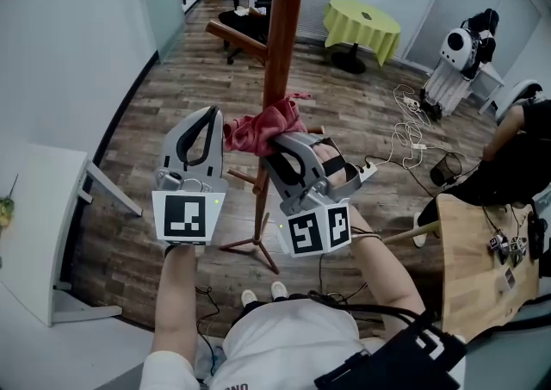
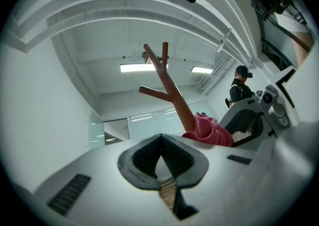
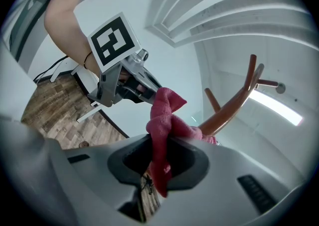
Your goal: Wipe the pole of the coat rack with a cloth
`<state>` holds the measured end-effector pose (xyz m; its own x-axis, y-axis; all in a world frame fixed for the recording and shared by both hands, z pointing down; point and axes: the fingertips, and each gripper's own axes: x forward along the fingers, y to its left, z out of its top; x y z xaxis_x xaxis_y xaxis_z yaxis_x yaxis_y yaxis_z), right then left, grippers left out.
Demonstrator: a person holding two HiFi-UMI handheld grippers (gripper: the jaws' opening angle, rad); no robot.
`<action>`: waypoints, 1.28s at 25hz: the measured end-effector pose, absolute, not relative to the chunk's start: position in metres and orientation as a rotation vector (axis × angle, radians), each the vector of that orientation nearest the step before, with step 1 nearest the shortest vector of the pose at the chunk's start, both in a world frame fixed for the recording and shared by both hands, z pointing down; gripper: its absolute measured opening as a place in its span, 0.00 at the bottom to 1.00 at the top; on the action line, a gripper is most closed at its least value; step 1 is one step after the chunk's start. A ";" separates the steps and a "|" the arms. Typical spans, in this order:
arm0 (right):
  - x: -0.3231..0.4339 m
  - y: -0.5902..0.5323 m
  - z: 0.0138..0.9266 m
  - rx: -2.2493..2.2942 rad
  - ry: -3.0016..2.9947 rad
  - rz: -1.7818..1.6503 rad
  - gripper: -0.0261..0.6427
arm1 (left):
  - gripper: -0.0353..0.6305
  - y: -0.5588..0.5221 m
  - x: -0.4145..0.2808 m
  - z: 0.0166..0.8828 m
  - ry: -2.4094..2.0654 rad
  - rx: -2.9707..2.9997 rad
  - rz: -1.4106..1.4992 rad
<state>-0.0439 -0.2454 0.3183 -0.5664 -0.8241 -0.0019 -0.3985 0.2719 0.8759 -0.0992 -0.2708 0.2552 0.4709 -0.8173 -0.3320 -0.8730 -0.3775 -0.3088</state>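
Note:
The coat rack's brown wooden pole (image 1: 280, 44) rises through the middle of the head view, with its branched pegs (image 2: 162, 78) overhead. A pink cloth (image 1: 263, 127) is pressed against the pole at about mid-height. My right gripper (image 1: 280, 149) is shut on the pink cloth (image 3: 162, 135), which bunches up between its jaws against the pole (image 3: 227, 113). My left gripper (image 1: 207, 126) hovers just left of the pole, jaws shut with nothing between them. The left gripper view shows the cloth (image 2: 209, 130) beside the pole (image 2: 179, 108).
The rack's tripod feet (image 1: 254, 242) stand on wood flooring. A white panel (image 1: 39, 233) leans at the left wall. A wooden table (image 1: 482, 259) with small items is at right, cables (image 1: 409, 134) lie on the floor, and a yellow-draped table (image 1: 362, 22) stands behind.

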 end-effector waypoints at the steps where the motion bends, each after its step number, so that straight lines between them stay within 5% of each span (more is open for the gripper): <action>1: -0.044 -0.245 0.319 1.099 -2.089 -1.234 0.16 | 0.07 -0.271 -0.099 0.256 1.411 -2.284 0.169; 32: -0.044 -0.236 0.362 1.011 -2.111 -1.144 0.16 | 0.07 -0.269 -0.105 0.282 1.429 -2.300 0.077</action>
<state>-0.0445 -0.2359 0.3617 -0.5796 -0.8091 0.0976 -0.3600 0.3616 0.8600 -0.1050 -0.2694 0.2822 0.4675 -0.8427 -0.2672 -0.8665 -0.3770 -0.3271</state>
